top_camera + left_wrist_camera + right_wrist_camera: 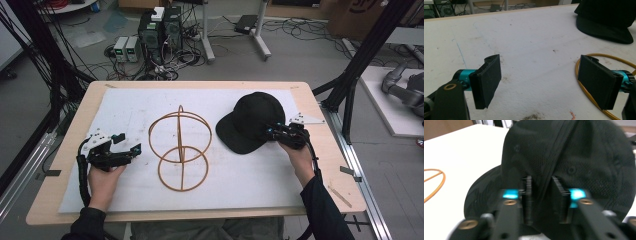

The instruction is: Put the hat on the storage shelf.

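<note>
Your right gripper sat at the near right edge of the black cap, and in the right gripper view its jaws were nearly together, pinching a raised fold of the cap's crown fabric between the two pads. The cap rested on the white mat covering the tabletop, on the right half, brim pointing toward the left and the near side. Just beside the brim stood a wire frame of thin golden-brown hoops, one ring flat on the mat and others rising upright from it, close to the cap but apart from it.

Your left gripper rested low over the mat's left part, pointed toward the frame and short of it. Its jaws were spread wide with nothing between them; the left gripper view showed bare, scuffed mat in the gap, with the frame's bottom ring curving behind the right-hand pad.
</note>
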Motion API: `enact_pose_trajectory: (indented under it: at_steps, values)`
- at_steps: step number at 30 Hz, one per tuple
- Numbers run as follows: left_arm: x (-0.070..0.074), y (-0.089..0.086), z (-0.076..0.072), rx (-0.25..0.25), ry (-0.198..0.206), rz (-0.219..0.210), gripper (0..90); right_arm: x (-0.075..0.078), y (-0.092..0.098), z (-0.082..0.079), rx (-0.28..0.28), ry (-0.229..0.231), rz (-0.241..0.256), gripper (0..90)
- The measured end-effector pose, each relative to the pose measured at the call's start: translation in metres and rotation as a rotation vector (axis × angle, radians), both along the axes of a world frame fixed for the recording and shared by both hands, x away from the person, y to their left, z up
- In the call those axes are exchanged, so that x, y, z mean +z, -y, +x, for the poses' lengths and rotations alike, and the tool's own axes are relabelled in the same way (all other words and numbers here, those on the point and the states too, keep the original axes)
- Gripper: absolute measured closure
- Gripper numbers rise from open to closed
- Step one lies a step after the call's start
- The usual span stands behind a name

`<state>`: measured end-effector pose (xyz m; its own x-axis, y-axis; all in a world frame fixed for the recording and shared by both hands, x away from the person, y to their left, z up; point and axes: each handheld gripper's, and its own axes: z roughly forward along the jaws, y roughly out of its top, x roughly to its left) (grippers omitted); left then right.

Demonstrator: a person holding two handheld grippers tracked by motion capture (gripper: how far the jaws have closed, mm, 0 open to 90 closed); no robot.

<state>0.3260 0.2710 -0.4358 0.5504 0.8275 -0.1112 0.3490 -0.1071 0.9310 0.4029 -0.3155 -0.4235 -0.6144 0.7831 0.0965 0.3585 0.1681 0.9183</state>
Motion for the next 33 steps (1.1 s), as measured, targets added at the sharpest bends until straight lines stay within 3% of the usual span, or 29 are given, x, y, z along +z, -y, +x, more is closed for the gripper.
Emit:
enact_pose_trajectory:
  at_steps: [7,11,19,26,29,33]
  values:
    - [0.000,0.000,0.000,0.002,-0.004,0.001,19.2,0.002,-0.008,0.003,-0.007,0.000,-0.013,59.4]
    - [-0.001,0.000,0.000,0.003,-0.006,0.003,19.2,0.000,-0.007,0.006,-0.008,-0.008,-0.014,67.5]
    - [-0.002,-0.001,0.000,0.007,-0.008,0.005,19.2,0.001,0.005,0.008,0.037,-0.053,0.081,86.4]
    - [-0.001,-0.002,0.000,0.011,-0.007,0.003,19.2,0.008,0.002,0.003,0.081,-0.024,0.085,88.4]
    - [0.000,-0.003,-0.001,0.010,-0.007,0.006,19.2,0.024,-0.005,-0.002,0.117,0.003,0.066,88.7]
    - [0.000,-0.004,0.000,0.011,-0.007,0.004,19.2,0.035,-0.012,-0.007,0.122,0.043,0.058,88.8]
